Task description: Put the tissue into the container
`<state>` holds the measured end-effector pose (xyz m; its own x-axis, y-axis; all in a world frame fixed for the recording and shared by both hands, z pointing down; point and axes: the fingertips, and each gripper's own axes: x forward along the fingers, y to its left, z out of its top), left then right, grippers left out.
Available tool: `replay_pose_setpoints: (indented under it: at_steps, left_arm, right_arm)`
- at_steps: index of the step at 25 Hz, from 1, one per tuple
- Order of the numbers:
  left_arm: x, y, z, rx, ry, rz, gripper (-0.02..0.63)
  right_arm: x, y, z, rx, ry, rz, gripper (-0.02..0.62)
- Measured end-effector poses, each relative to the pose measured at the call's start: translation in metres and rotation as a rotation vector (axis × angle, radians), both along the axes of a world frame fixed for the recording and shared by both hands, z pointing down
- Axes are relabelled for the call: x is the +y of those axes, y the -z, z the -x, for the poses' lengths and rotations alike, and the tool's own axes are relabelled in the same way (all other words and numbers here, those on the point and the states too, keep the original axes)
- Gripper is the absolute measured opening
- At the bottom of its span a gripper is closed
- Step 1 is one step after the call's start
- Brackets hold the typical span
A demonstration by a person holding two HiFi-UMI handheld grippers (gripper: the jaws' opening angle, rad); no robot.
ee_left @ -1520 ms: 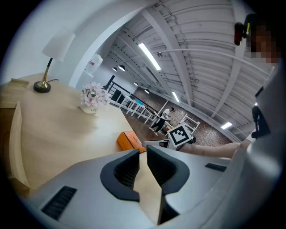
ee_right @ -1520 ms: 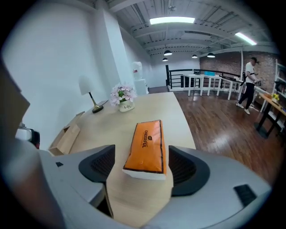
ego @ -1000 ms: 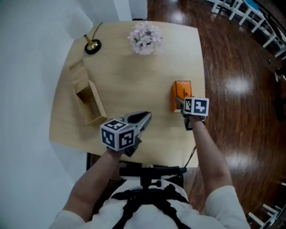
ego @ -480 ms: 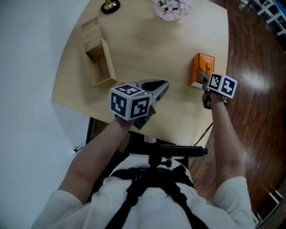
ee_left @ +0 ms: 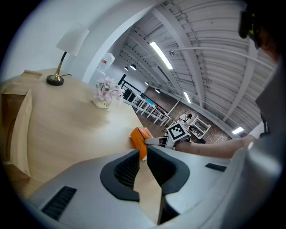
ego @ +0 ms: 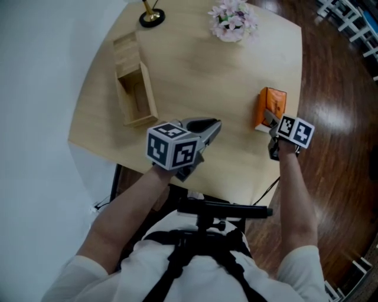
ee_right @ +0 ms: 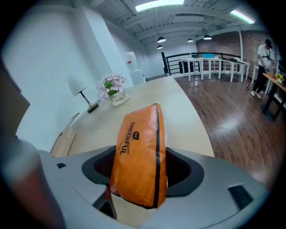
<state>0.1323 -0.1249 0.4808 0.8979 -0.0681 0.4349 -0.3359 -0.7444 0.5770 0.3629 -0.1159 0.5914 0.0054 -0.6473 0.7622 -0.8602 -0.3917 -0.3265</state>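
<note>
An orange tissue pack (ego: 269,105) stands on its edge near the right edge of the table. My right gripper (ego: 267,120) is at its near end. In the right gripper view the tissue pack (ee_right: 138,156) sits between the jaws of my right gripper (ee_right: 144,155). They have just been closing, and a sliver of pad still shows on each side. The wooden container (ego: 152,101), an open box, lies at the table's left. My left gripper (ego: 215,125) hovers shut and empty over the front middle. Past the left gripper (ee_left: 143,150) I see the tissue pack (ee_left: 138,135).
A gold-footed lamp (ego: 152,15) and a pot of pink flowers (ego: 232,20) stand along the far edge of the light wooden table (ego: 195,76). Dark wood floor lies to the right. A black stand sits under the near table edge.
The head view has shifted, so the table sits differently in the picture. Relative to the table both grippers stay where they were, the right one at the pack's near end.
</note>
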Motion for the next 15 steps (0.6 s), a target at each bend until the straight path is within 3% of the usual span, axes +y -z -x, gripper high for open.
replay_pose_setpoints:
  at_steps: [15]
  left_arm:
    - [-0.013, 0.012, 0.030, 0.031, 0.038, -0.003, 0.034]
  right_arm:
    - [-0.008, 0.033, 0.024, 0.001, 0.004, -0.056, 0.308]
